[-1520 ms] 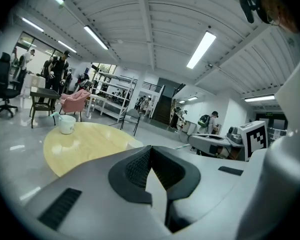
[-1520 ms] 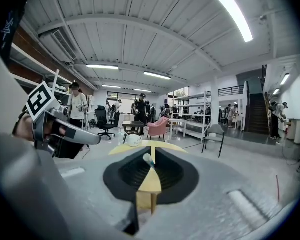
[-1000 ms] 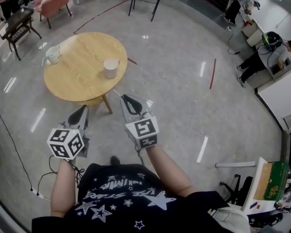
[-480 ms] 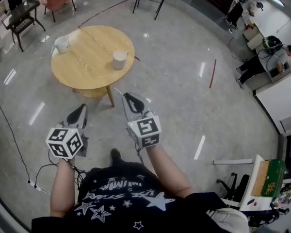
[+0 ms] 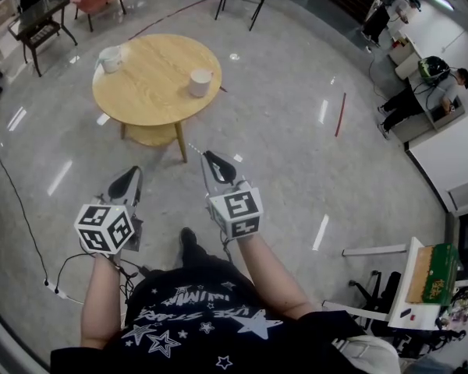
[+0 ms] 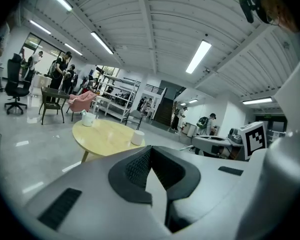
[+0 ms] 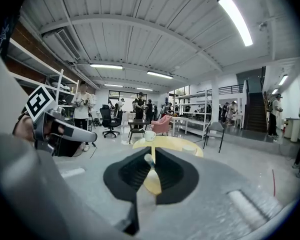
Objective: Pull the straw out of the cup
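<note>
Head view: the thin white straw is out of the cup, pinched in the right hand-held gripper [image 5: 208, 158].

The right gripper view shows the straw [image 7: 149, 160] clamped between the nearly closed jaws, its end poking out past the tips towards the far side. The small white cylindrical cup [image 5: 200, 82] stands upright on the round light-wood worktop [image 5: 148, 92], far from both grippers, with a pale mug [image 5: 109, 58] at the worktop's far left edge. The left hand-held gripper [image 5: 132, 175] has its jaws together on nothing. The pull looks done, so the care now lies in the carry: hold an even, light squeeze so the thin tube neither slips nor flattens, and hold the gripper level until a place to set it down is chosen.
</note>
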Motion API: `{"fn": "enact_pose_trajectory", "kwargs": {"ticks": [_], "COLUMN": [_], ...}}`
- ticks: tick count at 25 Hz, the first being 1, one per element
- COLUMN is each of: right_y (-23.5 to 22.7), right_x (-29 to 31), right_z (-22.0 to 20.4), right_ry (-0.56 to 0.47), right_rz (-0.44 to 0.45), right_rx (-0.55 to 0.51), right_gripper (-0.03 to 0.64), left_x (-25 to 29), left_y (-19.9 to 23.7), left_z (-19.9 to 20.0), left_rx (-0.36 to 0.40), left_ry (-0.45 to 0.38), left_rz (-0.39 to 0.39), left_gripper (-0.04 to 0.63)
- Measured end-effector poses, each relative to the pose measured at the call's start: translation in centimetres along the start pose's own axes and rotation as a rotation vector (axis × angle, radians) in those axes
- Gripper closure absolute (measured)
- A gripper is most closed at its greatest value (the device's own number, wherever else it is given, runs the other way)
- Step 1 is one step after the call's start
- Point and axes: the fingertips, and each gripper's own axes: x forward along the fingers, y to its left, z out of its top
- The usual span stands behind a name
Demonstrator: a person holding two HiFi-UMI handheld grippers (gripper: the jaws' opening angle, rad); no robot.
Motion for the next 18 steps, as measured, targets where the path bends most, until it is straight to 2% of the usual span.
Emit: {"fn": "enact_pose_trajectory", "kwargs": {"ticks": [10,18], "right_y": [3.3,5.1], "right_x": [-4.2,-5.2], "right_z": [-1.2,-0.5], "right_ry": [0.006,-0.001], "right_rz": [-0.031,-0.04], "right_rx": [-0.007,-0.013], "right_gripper": [0.598,0.598], "left_x": [-4.4,-6.0], "left_y": [-1.6,-2.0], "left_z": [-2.3,-1.7], "left_rx": [0.021,0.033], "left_ry": [0.016,-0.003], "left_rz": [-0.036,-0.056], "left_gripper": [0.589,0.589]}}
